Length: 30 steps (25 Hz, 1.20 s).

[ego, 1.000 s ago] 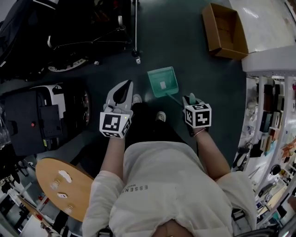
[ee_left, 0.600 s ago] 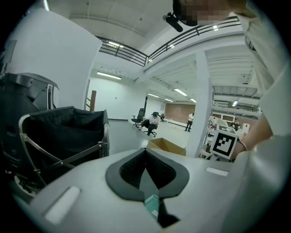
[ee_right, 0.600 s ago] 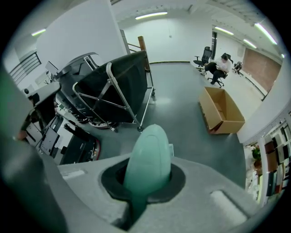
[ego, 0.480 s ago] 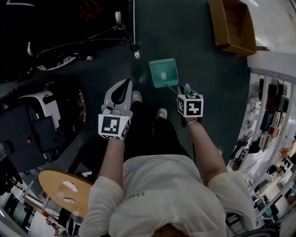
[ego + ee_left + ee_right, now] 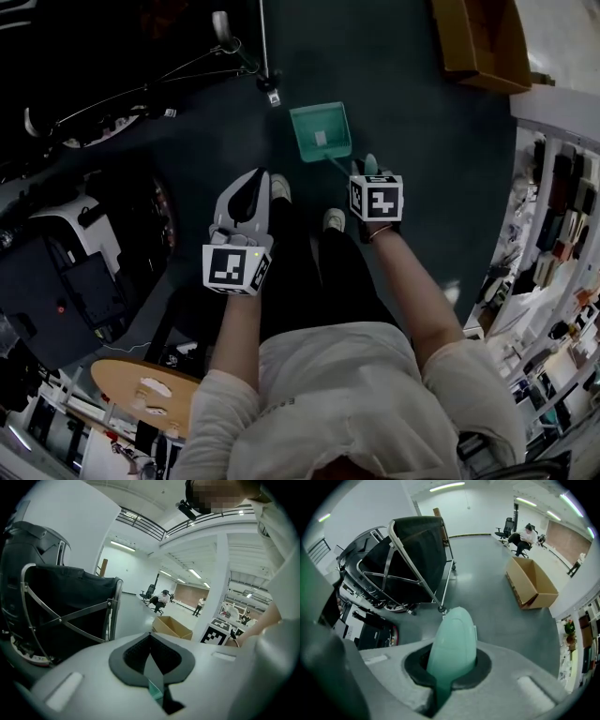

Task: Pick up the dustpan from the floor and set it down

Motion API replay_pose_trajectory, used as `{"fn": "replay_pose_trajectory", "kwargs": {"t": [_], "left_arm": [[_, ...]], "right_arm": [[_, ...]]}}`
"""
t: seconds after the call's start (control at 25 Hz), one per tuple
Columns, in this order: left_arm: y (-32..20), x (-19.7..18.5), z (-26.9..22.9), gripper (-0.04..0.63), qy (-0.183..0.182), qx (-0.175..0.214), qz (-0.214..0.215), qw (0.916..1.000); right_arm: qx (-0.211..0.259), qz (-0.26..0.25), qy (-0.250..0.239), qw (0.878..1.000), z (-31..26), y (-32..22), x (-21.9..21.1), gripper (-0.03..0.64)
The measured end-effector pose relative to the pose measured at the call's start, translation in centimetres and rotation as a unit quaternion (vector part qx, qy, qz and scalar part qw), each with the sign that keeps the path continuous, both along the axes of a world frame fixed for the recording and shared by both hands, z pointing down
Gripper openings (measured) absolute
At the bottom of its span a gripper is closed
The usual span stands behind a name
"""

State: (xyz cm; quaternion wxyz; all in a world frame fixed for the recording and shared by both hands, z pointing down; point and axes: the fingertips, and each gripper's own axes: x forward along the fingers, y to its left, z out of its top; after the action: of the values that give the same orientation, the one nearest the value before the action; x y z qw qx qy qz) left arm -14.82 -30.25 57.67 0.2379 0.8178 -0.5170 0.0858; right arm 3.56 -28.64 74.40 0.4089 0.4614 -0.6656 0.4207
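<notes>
The dustpan's green pan (image 5: 321, 132) hangs low over the dark floor in front of the person's shoes; whether it touches the floor I cannot tell. A thin rod runs from it up to its rounded green grip (image 5: 452, 639). My right gripper (image 5: 370, 171) is shut on that grip and points steeply down. In the right gripper view the grip fills the jaws (image 5: 449, 663) and hides the pan. My left gripper (image 5: 255, 178) hovers to the left of the dustpan, apart from it. Its pads meet, with nothing held (image 5: 151, 641).
A black folding cart on a metal frame (image 5: 141, 84) stands at the upper left, with a caster (image 5: 274, 97) close to the pan. An open cardboard box (image 5: 478, 42) lies at the upper right. Shelves (image 5: 562, 225) line the right side. Black equipment (image 5: 75, 272) and a round wooden stool (image 5: 155, 394) are at the left.
Both grippers have sunk toward the floor. The dustpan went down with the right gripper and now sits higher and smaller in the head view. The left gripper stays shut.
</notes>
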Motion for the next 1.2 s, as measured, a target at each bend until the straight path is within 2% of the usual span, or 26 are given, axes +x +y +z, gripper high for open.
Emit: {"fn": "replay_pose_trajectory", "kwargs": {"t": [0.2, 0.24, 0.4, 0.52, 0.6, 0.72, 0.84, 0.96, 1.0, 1.08, 1.12, 1.16, 1.2], "left_arm": [[-0.1, 0.4, 0.7, 0.017, -0.004, 0.003, 0.013, 0.9999], [-0.3, 0.3, 0.7, 0.017, -0.005, 0.003, 0.014, 0.9999], [-0.6, 0.0, 0.4, 0.017, -0.008, 0.008, 0.007, 0.9999], [-0.5, -0.1, -0.2, 0.017, -0.011, 0.014, 0.000, 0.9998], [-0.2, 0.0, -1.0, 0.017, -0.010, 0.019, -0.004, 0.9998], [0.4, 0.7, -2.7, 0.017, -0.009, 0.029, -0.008, 0.9995], [1.3, 1.7, -5.1, 0.017, -0.011, 0.047, -0.007, 0.9988], [2.5, 2.4, -7.9, 0.017, -0.014, 0.067, -0.013, 0.9976], [2.9, 2.6, -8.9, 0.017, -0.015, 0.072, -0.017, 0.9972], [4.2, 3.1, -11.0, 0.017, -0.017, 0.080, -0.030, 0.9962], [4.9, 3.3, -12.1, 0.017, -0.017, 0.087, -0.036, 0.9955], [5.7, 3.7, -13.2, 0.017, -0.015, 0.095, -0.041, 0.9945], [6.5, 4.0, -14.5, 0.017, -0.012, 0.105, -0.044, 0.9934]], "right_arm": [[0.006, -0.001, 0.008, 1.000, 0.4, 0.8, 0.0, -0.005], [0.004, 0.000, 0.005, 1.000, 0.6, 0.9, -0.1, 0.017], [-0.006, 0.016, -0.001, 1.000, 0.8, 0.8, -0.2, 0.283], [0.005, 0.001, 0.004, 1.000, 0.2, 0.9, -0.5, 0.376], [0.011, -0.005, -0.004, 1.000, -0.8, 1.3, -0.7, 0.408], [0.024, -0.004, -0.014, 1.000, -3.1, 2.0, -0.1, 0.411], [0.065, 0.008, -0.024, 0.998, -6.8, 2.0, 1.3, 0.411], [0.133, 0.008, -0.042, 0.990, -11.9, 1.6, 2.1, 0.399], [0.162, 0.008, -0.045, 0.986, -14.0, 1.5, 2.6, 0.356], [0.222, 0.009, -0.043, 0.974, -18.1, 1.7, 3.8, 0.113], [0.243, 0.007, -0.043, 0.969, -19.9, 2.1, 4.4, 0.037], [0.256, 0.005, -0.048, 0.966, -21.4, 2.6, 4.8, -0.008], [0.263, 0.004, -0.060, 0.963, -22.6, 3.1, 5.1, -0.008]]}}
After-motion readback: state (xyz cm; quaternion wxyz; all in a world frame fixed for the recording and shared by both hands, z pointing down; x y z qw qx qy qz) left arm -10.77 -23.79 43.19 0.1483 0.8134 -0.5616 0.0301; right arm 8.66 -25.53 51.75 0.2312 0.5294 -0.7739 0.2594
